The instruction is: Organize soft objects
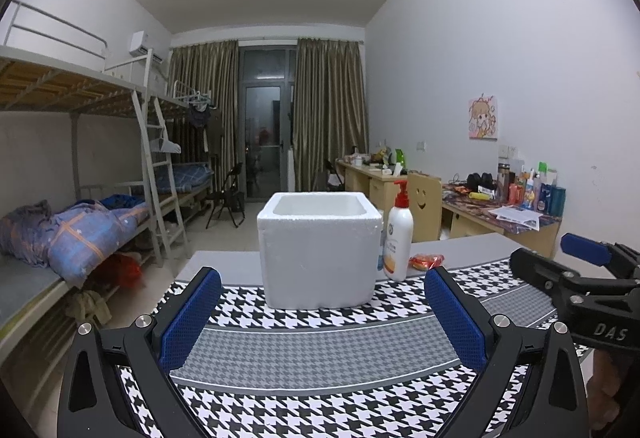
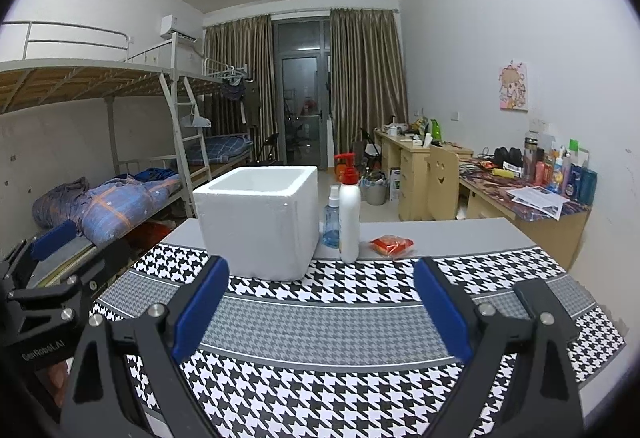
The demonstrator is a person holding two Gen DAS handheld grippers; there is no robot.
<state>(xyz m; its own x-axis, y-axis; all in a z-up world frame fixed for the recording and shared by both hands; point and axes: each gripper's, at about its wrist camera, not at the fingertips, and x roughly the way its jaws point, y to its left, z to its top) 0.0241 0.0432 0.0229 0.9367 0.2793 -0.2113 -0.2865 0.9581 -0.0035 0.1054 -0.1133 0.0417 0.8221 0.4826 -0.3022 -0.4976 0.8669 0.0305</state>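
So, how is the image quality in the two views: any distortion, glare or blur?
Left wrist view: strong fisheye bending, the houndstooth cloth stripes curve, dark corners, dim even indoor light, no glare on the foam box. Right wrist view: same bending and dark rim, the box and pump bottle look sharp, and the open right tongs are sharp too.

A black-and-white houndstooth cloth (image 2: 360, 378), crossed by bands of finer grey houndstooth, covers the near part of a plain grey table (image 2: 460, 234). On it stands a white foam box (image 2: 256, 226). Beside the box are a white pump bottle (image 2: 349, 222) with a red pump head, a clear blue spray bottle (image 2: 331, 222) and a red-orange packet (image 2: 392, 245). Both grippers are black with blue finger pads (image 1: 192, 318).
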